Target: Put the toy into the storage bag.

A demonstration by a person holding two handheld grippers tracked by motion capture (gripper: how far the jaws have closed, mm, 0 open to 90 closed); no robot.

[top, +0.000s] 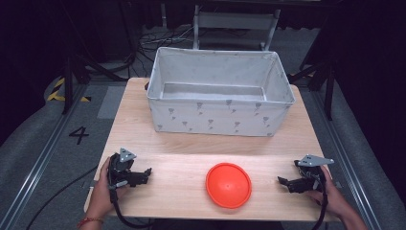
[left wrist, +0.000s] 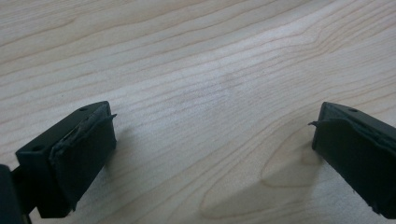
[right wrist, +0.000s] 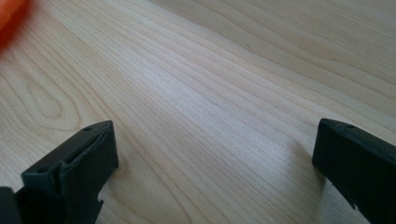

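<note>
An orange bowl [top: 229, 185] lies upside down on the wooden table [top: 191, 148], near the front edge and about midway between my two grippers. My left gripper [top: 143, 175] rests low on the table at the front left, held by a hand, pointing right toward the bowl. Its jaws stand wide apart over bare wood [left wrist: 210, 121] with nothing between them. My right gripper [top: 283, 182] sits at the front right, pointing left toward the bowl, jaws also wide apart and empty. An orange blur of the bowl [right wrist: 10, 18] shows at the top left of the right gripper view.
A large grey fabric bin [top: 218, 91], open-topped and empty, stands across the back half of the table. A chair [top: 234, 24] and cables lie on the floor beyond it. Bare wood lies between bin and bowl.
</note>
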